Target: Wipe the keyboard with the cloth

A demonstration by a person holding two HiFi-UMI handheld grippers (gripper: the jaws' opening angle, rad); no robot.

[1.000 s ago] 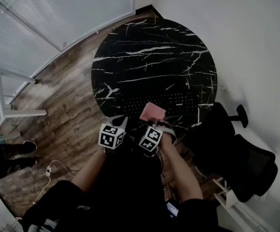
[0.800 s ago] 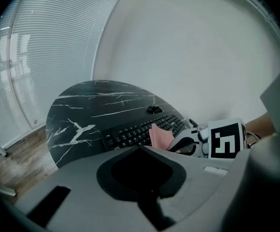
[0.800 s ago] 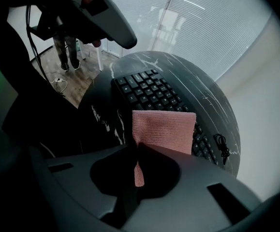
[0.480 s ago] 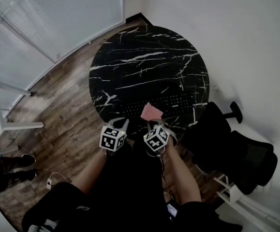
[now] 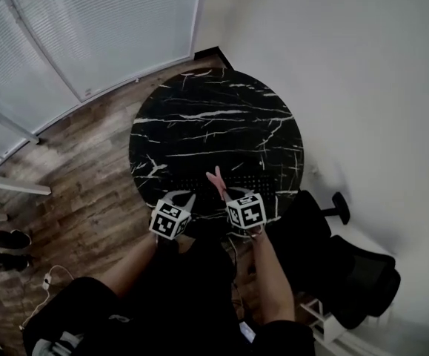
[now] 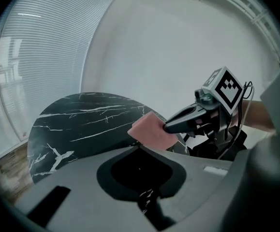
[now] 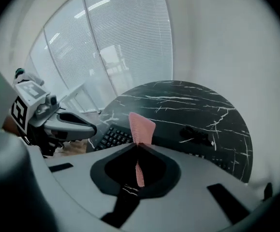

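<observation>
**Now: get the cloth flat before the stroke**

Right now the right gripper's (image 7: 139, 148) jaws are pressed together on the lower edge of the pink cloth (image 7: 140, 125). The cloth stands up from them as a narrow flap, on edge rather than lying flat. The left gripper (image 6: 140, 151) looks closed as well, with nothing between its jaws. It hangs just beside the right one and takes no part in the grip.

Past the flap lies the dark keyboard (image 7: 111, 136), set along the near rim of the round black marble table (image 5: 199, 124). In the head view the cloth sits over the keyboard's left-hand part. Whether it touches the keys I cannot tell, though from the left gripper view it seems lifted clear.

So the step in hand is probably bringing the cloth down and starting a pass.

- **Angle:** tilt the right gripper so the broad face of the flap meets the keys, not its thin edge.
- **Pressure:** keep it light, so that cloth rather than jaw tips rides on the keycaps.
- **Drag:** the cloth is small and held by one edge, so it will likely fold over if pushed. Drag it trailing behind the jaws instead.
- **Stroke:** run long strokes along the rows, end to end.
- **Sliding:** the marble looks smooth and the keyboard lies near the rim, so it may slide. Setting the left gripper down on a corner would steady it, and strokes are better kept sideways than drawn toward the edge.
</observation>
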